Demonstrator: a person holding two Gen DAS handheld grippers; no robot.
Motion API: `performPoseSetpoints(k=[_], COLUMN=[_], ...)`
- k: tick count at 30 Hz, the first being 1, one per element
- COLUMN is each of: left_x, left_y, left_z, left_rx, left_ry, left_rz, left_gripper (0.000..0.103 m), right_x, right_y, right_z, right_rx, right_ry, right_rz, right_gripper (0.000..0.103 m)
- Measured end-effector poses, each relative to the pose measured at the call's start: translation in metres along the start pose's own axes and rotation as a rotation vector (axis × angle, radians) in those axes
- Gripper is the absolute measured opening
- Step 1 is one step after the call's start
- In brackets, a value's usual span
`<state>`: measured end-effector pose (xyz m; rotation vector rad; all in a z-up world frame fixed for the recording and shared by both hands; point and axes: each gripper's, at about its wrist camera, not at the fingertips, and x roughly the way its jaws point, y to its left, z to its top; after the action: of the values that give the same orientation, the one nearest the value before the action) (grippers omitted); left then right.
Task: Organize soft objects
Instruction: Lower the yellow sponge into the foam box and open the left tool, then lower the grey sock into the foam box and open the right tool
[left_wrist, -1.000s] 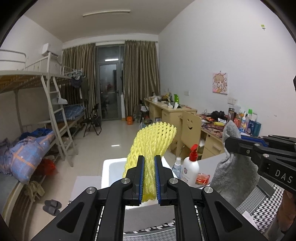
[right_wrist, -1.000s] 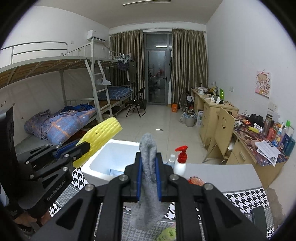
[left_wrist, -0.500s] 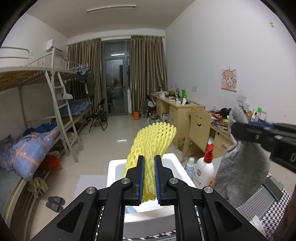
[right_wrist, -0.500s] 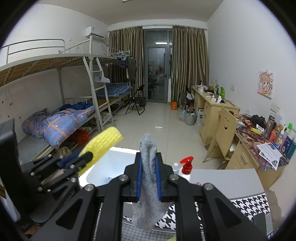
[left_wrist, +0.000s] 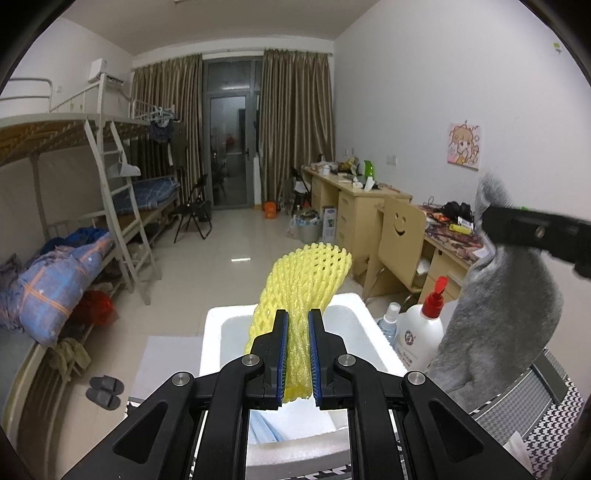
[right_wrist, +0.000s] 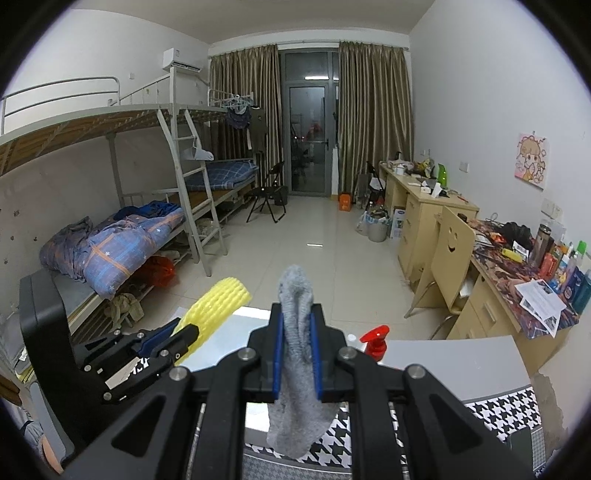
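Left gripper (left_wrist: 298, 352) clenched on yellow foam fruit net (left_wrist: 303, 291), frame centre, above white foam box (left_wrist: 212, 332). Right gripper (right_wrist: 297, 352) grasps grey sock (right_wrist: 295, 354). Risk: springy net bounces off rim; dangling sock snags spray bottle (right_wrist: 375, 341).

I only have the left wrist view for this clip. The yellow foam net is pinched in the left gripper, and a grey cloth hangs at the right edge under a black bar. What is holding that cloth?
Observer: The right gripper is shut on it. It is a grey sock, pinched between the blue pads with its tip sticking up above them.
Operator: Does the sock touch anything below?
Observer: In the right wrist view its lower end hangs free over the houndstooth cloth; contact cannot be judged.
Operator: My view shows a white foam box under the net. Is the sock over it too?
Observer: The white box shows just ahead of the right gripper, partly hidden; the yellow foam net sits to its left, held by the left gripper.
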<state>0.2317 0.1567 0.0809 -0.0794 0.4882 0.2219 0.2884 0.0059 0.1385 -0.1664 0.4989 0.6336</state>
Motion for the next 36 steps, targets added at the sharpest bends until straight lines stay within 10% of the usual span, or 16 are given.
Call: performPoseSetpoints(k=[3,8,13,36], left_x=[0.01,0.02,0.014,-0.024], left_y=[-0.001,0.008,0.018,0.07], left_z=[-0.002,-0.005,-0.007,-0.02], left_rx=[0.001,-0.016,-0.02,-0.101], left_ry=[0.038,0.057,0.037,-0.008], left_rz=[0.005,0.021,0.061,0.153], left_gripper=[0.015,0.075,0.09,0.099], right_x=[0.001,0.006,0.012,0.054], right_y=[0.002,0.006,0.009,0.043], right_z=[0.004,0.008,0.012,0.017], right_rx=[-0.001,-0.01,-0.015,-0.072], right_ry=[0.001,0.003,0.005,0.038], right_rz=[-0.002,-0.017,-0.015,0.044], right_gripper=[0.016,0.016,0.016,0.016])
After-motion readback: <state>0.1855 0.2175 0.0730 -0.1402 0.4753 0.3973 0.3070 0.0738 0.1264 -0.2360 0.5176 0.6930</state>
